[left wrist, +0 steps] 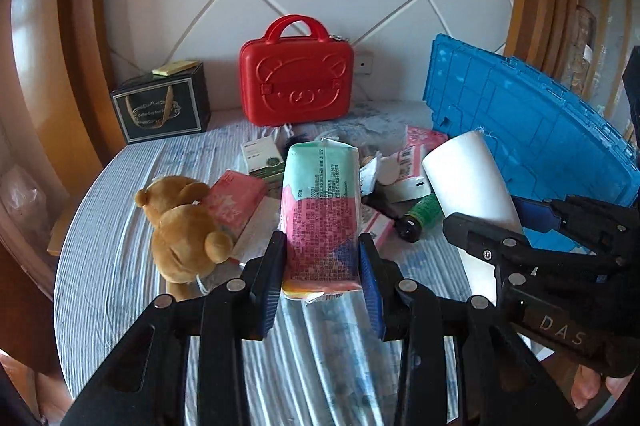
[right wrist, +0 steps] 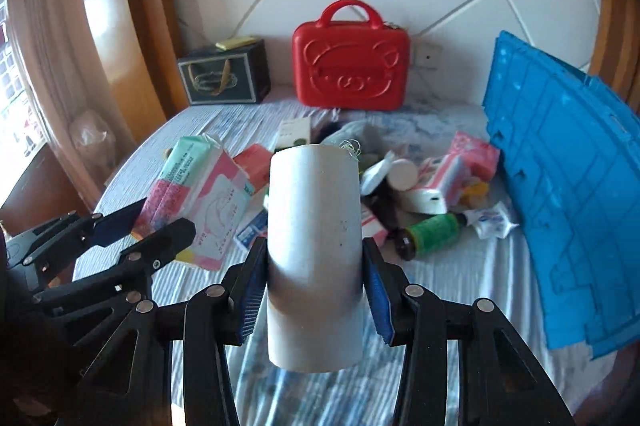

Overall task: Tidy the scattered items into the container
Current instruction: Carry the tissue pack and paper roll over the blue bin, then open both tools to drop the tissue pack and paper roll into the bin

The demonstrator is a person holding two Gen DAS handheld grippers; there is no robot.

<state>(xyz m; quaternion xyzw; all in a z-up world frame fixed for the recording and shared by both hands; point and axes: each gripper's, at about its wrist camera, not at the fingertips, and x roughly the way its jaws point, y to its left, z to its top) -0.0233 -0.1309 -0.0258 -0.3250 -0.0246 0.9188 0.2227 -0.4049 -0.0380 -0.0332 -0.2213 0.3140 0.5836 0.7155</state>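
My left gripper [left wrist: 322, 258] is shut on a green and pink tissue pack [left wrist: 320, 201], lifted above the bed. That same tissue pack [right wrist: 196, 193] shows at the left of the right wrist view. My right gripper [right wrist: 314, 274] is shut on a white cylinder [right wrist: 314, 226], also held up; the white cylinder [left wrist: 468, 177] appears at the right of the left wrist view. A blue crate [right wrist: 568, 193] leans at the right edge of the bed. Scattered items lie in the middle: a green bottle [right wrist: 430, 234], pink packs [right wrist: 468, 153], a small tube [right wrist: 490, 218].
A brown teddy bear [left wrist: 184, 226] lies left of the pile. A red case [left wrist: 296, 81] and a dark gift box [left wrist: 160, 105] stand against the white padded headboard. The striped bedsheet [left wrist: 112, 266] covers the bed. Wooden frame posts rise on both sides.
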